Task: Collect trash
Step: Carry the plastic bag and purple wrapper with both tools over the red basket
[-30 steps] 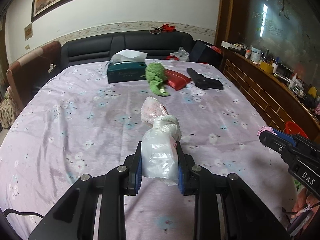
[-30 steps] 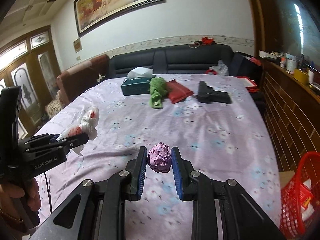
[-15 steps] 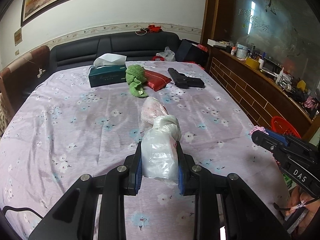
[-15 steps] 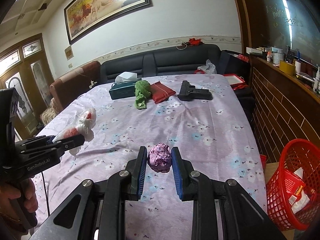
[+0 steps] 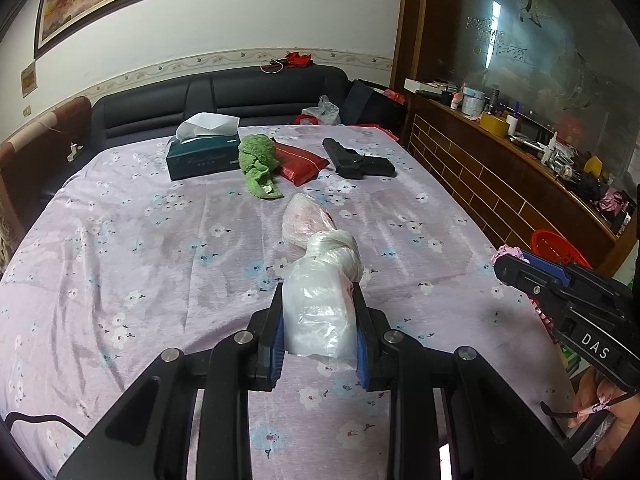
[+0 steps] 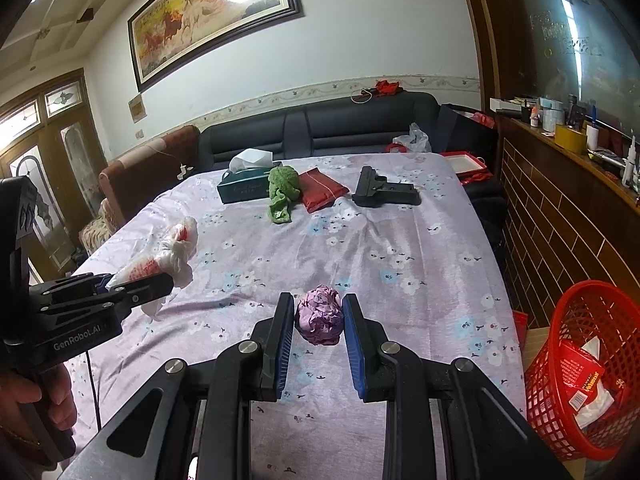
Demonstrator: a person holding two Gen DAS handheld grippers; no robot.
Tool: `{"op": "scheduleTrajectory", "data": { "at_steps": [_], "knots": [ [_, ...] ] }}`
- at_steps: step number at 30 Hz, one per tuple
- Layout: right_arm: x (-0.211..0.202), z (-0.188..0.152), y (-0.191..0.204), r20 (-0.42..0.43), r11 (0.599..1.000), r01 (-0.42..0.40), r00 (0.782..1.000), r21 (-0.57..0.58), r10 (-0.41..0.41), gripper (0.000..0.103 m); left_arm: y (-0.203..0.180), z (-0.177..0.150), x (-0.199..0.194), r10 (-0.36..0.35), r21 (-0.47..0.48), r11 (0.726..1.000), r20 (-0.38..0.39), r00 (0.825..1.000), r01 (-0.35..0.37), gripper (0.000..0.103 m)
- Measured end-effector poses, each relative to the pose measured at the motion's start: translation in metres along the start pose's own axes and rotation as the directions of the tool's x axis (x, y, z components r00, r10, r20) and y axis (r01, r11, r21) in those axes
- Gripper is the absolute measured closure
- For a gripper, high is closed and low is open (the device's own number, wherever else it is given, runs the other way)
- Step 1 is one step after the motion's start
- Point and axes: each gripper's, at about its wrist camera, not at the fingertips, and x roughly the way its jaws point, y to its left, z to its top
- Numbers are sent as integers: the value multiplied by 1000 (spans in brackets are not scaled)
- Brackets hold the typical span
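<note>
Plastic bag (image 5: 320, 300) fills the left jaws (narrow gap); right jaws pinch a purple paper ball (image 6: 320, 314).

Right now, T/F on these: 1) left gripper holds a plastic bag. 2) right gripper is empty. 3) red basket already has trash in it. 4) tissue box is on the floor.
1) True: the left gripper is shut on the knotted plastic bag.
2) False: the right gripper clamps a crumpled purple wad.
3) True: the red basket holds wrappers.
4) False: the tissue box sits on the floral cloth, beside the green cloth.
</note>
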Motion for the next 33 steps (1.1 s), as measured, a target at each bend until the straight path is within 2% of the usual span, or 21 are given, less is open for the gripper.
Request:
{"op": "scheduleTrajectory", "data": {
  "at_steps": [16,33],
  "knots": [
    [-25,0,-16,38,999,23,999,24,-24,76,-21,7,-2,-50,27,998,8,999,50,77],
    [-65,-7,-64,71,990,115,990,82,-121,76,-68,19,6,-119,117,986,16,993,117,77]
  ]
}}
